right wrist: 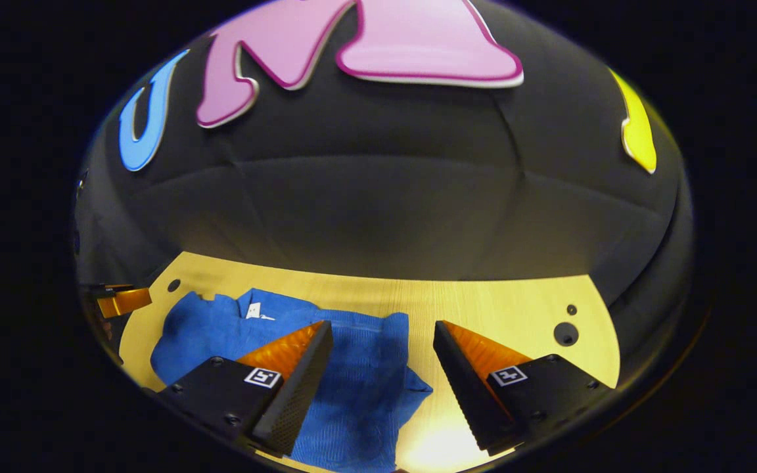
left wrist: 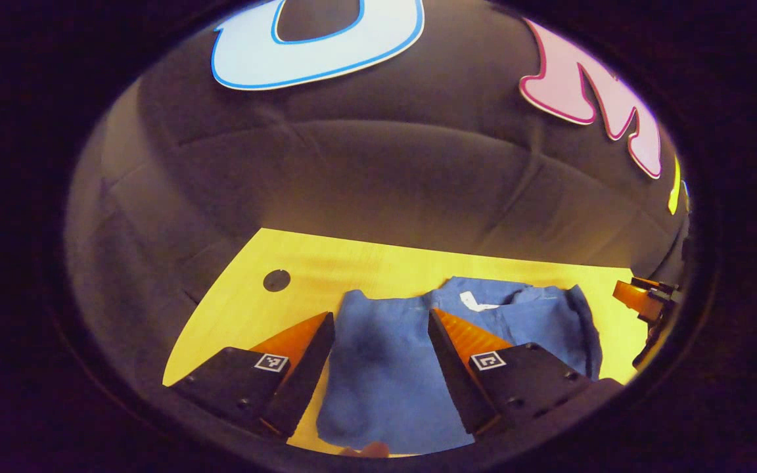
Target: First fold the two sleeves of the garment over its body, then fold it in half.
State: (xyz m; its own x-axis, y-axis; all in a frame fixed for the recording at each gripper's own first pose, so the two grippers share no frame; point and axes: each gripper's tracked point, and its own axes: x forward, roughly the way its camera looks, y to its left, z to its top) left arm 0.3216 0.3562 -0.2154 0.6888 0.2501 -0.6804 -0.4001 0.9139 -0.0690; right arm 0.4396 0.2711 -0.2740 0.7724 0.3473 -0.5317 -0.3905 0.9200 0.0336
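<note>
Blue garment (left wrist: 385,374) on wooden table (left wrist: 352,263) | left gripper (left wrist: 382,322) jaws apart, seemingly above it | right gripper (right wrist: 383,332) jaws apart

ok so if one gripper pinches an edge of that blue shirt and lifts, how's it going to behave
Probably floppy: the blue shirt lies in soft rumpled folds on the table, so the lifted edge would likely droop and drag the rest. It looks like thin knit, so probably light. The textured weave suggests it won't slip easily.

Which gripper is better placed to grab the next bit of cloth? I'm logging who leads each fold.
Probably left. The left gripper hangs open directly above the blue garment, cloth lying between its fingers. The right gripper is open over the garment's edge, one finger above bare table.
</note>
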